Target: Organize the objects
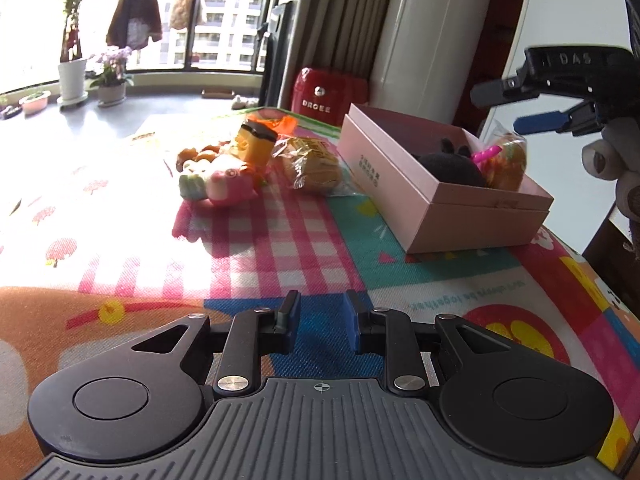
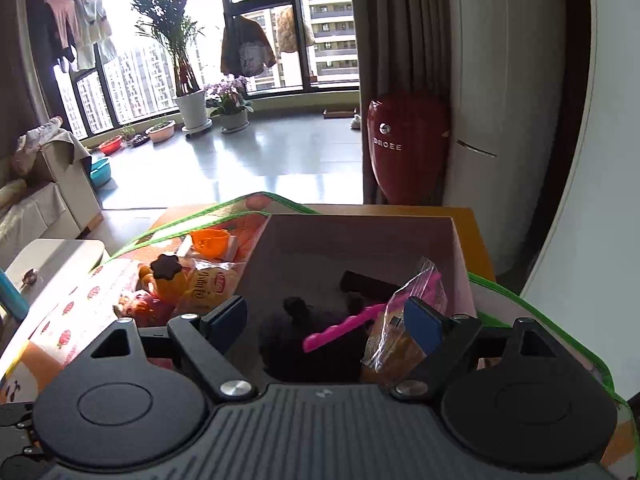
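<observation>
From the left wrist view, the left gripper point(image 1: 320, 322) hovers low over the colourful tablecloth point(image 1: 280, 240), its blue-padded fingers drawn fairly near each other with a small gap and nothing between them. Ahead and to the right sits the pink box point(image 1: 436, 204), open at the top; inside it, a black plush toy point(image 1: 452, 164) is partly sunk below the wall, and a wrapped pastry point(image 1: 510, 164) with a pink stick point(image 1: 486, 156) leans at the box's near right corner. Left of the box lies a loose cluster: a bagged bun point(image 1: 314, 168), a yellow toy with a dark lid point(image 1: 254, 142), and a pink-and-white soft toy point(image 1: 218, 186). Strong sunlight washes out the cloth on the far left, so its pattern there is hard to read. At the right edge the right gripper point(image 1: 516, 106) enters above the box, cut off by the frame, with a gloved hand point(image 1: 612, 164) behind it.

From the right wrist view, the right gripper point(image 2: 326, 320) hangs over the pink box point(image 2: 360, 232), fingers spread wide and empty. The wrapped pastry point(image 2: 394, 348) lies below the right finger, not squeezed; whether they touch is unclear. The pink stick point(image 2: 340, 326) crosses the black plush toy point(image 2: 304, 336), which is too dark to make out. The yellow toy point(image 2: 168, 276) and bagged bun point(image 2: 208, 284) lie left of the box, partly hidden by the left finger.
</observation>
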{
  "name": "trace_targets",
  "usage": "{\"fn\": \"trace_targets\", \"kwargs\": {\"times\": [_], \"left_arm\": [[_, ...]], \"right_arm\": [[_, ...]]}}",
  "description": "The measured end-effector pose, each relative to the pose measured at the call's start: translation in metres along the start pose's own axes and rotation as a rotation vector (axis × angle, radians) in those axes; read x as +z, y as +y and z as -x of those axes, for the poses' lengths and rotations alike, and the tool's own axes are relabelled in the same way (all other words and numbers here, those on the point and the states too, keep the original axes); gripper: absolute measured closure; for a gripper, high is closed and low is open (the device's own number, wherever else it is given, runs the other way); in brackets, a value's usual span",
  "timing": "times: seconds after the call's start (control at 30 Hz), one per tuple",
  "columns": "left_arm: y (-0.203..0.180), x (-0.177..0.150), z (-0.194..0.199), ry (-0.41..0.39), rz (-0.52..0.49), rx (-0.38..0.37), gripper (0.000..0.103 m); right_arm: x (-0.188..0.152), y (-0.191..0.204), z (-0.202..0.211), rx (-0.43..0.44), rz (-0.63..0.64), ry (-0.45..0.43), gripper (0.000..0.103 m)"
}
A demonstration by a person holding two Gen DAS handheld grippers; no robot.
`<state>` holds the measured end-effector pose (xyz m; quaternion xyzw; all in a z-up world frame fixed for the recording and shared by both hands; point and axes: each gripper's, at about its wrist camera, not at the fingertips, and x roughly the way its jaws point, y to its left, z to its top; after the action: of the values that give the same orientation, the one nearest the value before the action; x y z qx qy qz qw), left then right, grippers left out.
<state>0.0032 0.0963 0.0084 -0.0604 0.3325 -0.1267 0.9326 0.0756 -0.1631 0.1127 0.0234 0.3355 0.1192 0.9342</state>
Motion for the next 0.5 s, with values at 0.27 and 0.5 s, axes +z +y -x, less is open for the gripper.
{"fn": "trace_targets", "kwargs": {"times": [0.27, 0.5], "left_arm": [[0.016, -0.006, 0.023, -0.071, 0.022, 0.008, 0.077], [0.054, -0.013, 0.047, -0.116, 0.08, 0.05, 0.078]], "right_arm": [[0.012, 0.094, -0.023, 0.117, 0.142, 0.015, 0.017], [0.008, 0.178, -0.115, 0.023, 0.28, 0.045, 0.02]]}}
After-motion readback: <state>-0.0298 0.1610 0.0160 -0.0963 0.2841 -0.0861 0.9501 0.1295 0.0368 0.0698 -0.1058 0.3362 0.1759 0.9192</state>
